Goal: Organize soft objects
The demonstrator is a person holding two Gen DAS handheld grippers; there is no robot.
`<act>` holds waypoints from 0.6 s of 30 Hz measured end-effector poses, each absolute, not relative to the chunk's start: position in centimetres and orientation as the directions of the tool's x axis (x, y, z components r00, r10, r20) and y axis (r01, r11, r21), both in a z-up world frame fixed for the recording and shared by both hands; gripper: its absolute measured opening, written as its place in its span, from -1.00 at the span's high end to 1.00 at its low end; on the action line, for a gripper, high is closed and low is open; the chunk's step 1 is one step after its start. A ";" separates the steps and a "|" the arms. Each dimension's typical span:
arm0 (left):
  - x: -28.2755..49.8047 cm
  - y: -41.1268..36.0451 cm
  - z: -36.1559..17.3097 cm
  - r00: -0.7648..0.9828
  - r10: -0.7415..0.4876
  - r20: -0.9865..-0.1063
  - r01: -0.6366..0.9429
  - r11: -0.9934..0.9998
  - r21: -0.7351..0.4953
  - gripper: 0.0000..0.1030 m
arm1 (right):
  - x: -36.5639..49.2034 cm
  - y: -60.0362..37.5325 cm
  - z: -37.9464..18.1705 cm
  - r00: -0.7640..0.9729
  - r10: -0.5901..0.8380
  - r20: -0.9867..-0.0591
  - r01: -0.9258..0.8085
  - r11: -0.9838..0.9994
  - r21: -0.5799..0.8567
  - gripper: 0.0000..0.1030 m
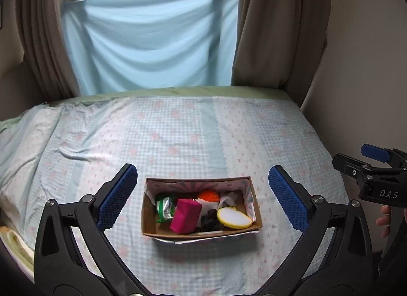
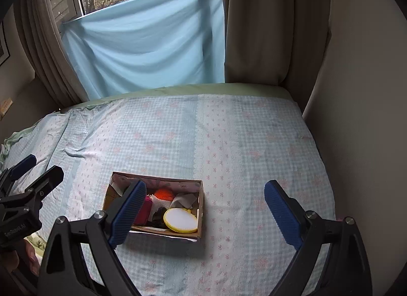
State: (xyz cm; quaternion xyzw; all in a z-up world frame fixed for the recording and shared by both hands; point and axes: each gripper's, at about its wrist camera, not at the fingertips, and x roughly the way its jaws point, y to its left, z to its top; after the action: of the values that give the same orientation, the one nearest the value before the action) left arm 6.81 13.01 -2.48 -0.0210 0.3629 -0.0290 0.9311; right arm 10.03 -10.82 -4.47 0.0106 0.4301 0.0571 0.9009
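One bed (image 1: 178,128) fills the lower half of both views, covered by one pale blue checked sheet with small pink flowers. Behind it hangs one light blue cloth (image 1: 152,41) across the window, flanked by two beige curtains, one on each side (image 1: 267,29). On the sheet sits one open cardboard box (image 1: 150,219), well apart from the bed's edges. Two grippers hover above the bed. The left gripper (image 1: 203,196) has its two blue pads spread wide on either side of the box as seen from its own camera, with nothing between them. The right gripper (image 2: 203,212) likewise stands wide apart and holds nothing; its left finger overlaps the box's near corner in its own view. Inside the box lie the soft objects, packed close together: one pink block (image 1: 184,216), one green and silver packet (image 1: 164,208), one orange ball (image 1: 209,195) at the back, one round yellow-rimmed white pad (image 1: 234,217), one dark bundle (image 1: 209,222) and one crumpled white piece (image 1: 229,198). Fingers of one hand (image 1: 382,218) show at the right edge of the left wrist view.
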 end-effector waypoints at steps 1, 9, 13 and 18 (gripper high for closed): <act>6.4 12.7 -1.8 0.745 -0.068 -0.664 0.038 0.998 -0.060 -0.99 | 9.6 -11.1 -3.9 0.636 0.105 -0.764 -0.088 0.994 0.063 -0.80; 3.8 10.4 0.3 0.791 -0.034 -0.610 0.031 0.999 -0.016 -0.99 | 6.7 -12.9 -2.2 0.705 0.067 -0.706 -0.065 0.997 0.029 -0.80; 2.9 9.7 0.3 0.800 -0.027 -0.599 0.026 1.000 -0.010 -0.99 | 6.1 -13.6 -1.9 0.721 0.063 -0.690 -0.054 0.998 0.034 -0.80; 2.7 9.3 0.2 0.801 -0.021 -0.598 0.021 1.000 -0.007 -0.99 | 5.7 -14.1 -1.3 0.735 0.057 -0.675 -0.047 0.998 0.033 -0.80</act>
State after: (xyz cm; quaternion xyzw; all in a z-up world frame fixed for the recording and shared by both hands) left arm 2.67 9.31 0.24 0.0001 0.3153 -0.0109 0.9489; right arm 5.69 -14.15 -1.34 0.0069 0.3627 0.0280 0.9314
